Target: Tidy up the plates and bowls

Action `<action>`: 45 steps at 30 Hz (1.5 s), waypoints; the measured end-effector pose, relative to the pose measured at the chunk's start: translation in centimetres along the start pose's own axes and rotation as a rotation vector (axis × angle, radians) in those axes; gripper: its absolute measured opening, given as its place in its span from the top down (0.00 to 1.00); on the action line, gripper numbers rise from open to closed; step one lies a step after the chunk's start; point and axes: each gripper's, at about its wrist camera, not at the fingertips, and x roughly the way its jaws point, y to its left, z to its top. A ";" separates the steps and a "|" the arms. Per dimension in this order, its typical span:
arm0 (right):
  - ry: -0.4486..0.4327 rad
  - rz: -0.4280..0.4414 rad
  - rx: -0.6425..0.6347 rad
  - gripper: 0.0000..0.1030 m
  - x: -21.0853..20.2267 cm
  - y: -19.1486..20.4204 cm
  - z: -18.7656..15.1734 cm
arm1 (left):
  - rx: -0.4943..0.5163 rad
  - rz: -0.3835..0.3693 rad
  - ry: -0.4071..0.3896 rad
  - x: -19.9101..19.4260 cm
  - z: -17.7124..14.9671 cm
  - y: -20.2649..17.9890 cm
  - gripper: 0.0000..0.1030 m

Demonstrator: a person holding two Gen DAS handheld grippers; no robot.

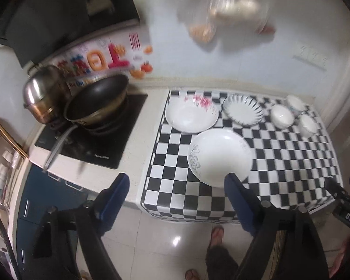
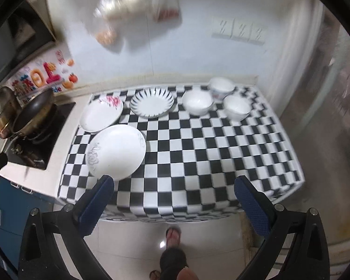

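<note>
- Right wrist view: we hold the right tongs (image 2: 172, 196) apart, low in frame, above the checkered tabletop (image 2: 198, 154).
- Left tongs (image 1: 177, 193) likewise apart.
- Three plates (image 2: 116, 150) sit left of centre, three bowls (image 2: 197, 102) upper right.

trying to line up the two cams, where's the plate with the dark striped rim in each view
Left wrist: the striped-rim plate sits right of centre, at the back of the checkered cloth.
Right wrist: the same plate sits centre-left, upper middle.
Shared landmark: the pink-flowered plate lies just to its left in both.
</note>
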 end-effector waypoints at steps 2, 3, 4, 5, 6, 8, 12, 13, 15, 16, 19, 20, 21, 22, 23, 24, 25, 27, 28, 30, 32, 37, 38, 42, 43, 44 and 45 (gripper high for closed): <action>0.047 0.025 -0.004 0.00 4.4 0.1 1.8 | -0.010 0.001 0.049 3.5 1.3 -0.5 0.24; 0.074 0.037 -0.009 0.00 6.8 0.2 2.7 | -0.012 0.006 0.078 5.4 2.0 -0.9 0.27; 0.097 0.043 -0.015 0.00 8.7 0.4 3.5 | -0.012 0.010 0.105 7.3 2.7 -1.3 0.29; 0.130 0.050 -0.029 0.00 11.5 0.7 4.4 | -0.010 0.009 0.129 8.8 3.2 -1.7 0.29; 0.157 0.056 -0.039 0.00 13.6 0.9 5.1 | -0.012 0.007 0.162 10.8 3.8 -2.0 0.31; 0.229 0.079 -0.051 0.00 18.2 1.4 6.4 | -0.028 -0.011 0.237 14.7 4.9 -2.6 0.34; 0.356 0.152 -0.055 0.00 25.2 2.1 7.6 | -0.026 -0.020 0.363 20.8 5.4 -3.5 0.43; 0.386 0.164 -0.064 0.00 27.0 2.5 7.8 | -0.035 -0.032 0.397 22.2 5.4 -3.6 0.48; 0.433 0.188 -0.070 0.00 29.2 3.2 7.6 | -0.065 -0.052 0.475 25.4 5.3 -3.4 0.56; 0.458 0.204 -0.069 0.00 30.6 3.6 7.7 | -0.079 -0.059 0.506 26.9 5.2 -3.2 0.59; 0.525 0.249 -0.054 0.01 33.2 4.4 7.5 | -0.091 -0.067 0.565 30.1 5.1 -2.9 0.64; 0.541 0.262 -0.047 0.04 33.8 4.7 7.4 | -0.095 -0.080 0.588 31.1 5.1 -2.7 0.64; 0.563 0.278 -0.038 0.06 34.6 4.9 7.3 | -0.099 -0.084 0.606 32.0 5.0 -2.5 0.65; 0.586 0.289 -0.028 0.12 35.5 5.2 7.2 | -0.094 -0.086 0.622 32.8 4.8 -2.4 0.65; 0.610 0.302 -0.016 0.21 36.4 5.4 7.0 | -0.087 -0.089 0.637 33.4 4.5 -2.4 0.65; 0.629 0.315 -0.007 0.26 36.7 5.8 6.7 | -0.076 -0.097 0.652 34.0 4.2 -2.5 0.65; 0.654 0.330 0.000 0.34 37.4 6.1 6.3 | -0.061 -0.108 0.669 34.5 3.9 -2.7 0.65; 0.626 0.334 -0.018 0.37 37.4 6.9 6.4 | -0.050 -0.183 0.698 35.4 3.3 -3.1 0.62; 0.639 0.350 -0.026 0.45 37.7 7.5 6.3 | -0.045 -0.202 0.703 35.5 3.3 -3.3 0.62; 0.638 0.346 -0.042 0.50 37.9 8.5 6.0 | -0.005 -0.213 0.706 35.5 3.4 -4.0 0.61; 0.648 0.375 -0.046 0.68 38.0 9.4 5.6 | 0.004 -0.229 0.713 35.5 3.5 -4.2 0.61; 0.615 0.342 -0.064 0.76 37.0 9.9 4.9 | 0.007 -0.239 0.691 34.6 3.9 -4.5 0.67; 0.611 0.339 -0.056 0.76 36.8 9.6 4.6 | 0.006 -0.247 0.686 34.2 3.9 -4.8 0.68; 0.603 0.319 -0.029 0.76 35.7 8.1 3.9 | 0.045 -0.261 0.673 33.2 3.7 -6.9 0.68; 0.601 0.311 -0.021 0.76 35.3 7.4 3.7 | 0.054 -0.265 0.672 32.8 3.6 -7.7 0.69; 0.599 0.305 -0.011 0.76 35.1 6.8 3.7 | 0.064 -0.270 0.670 32.5 3.5 -8.7 0.68; 0.596 0.296 0.002 0.76 34.7 5.8 3.7 | 0.078 -0.277 0.665 32.1 3.5 -9.8 0.68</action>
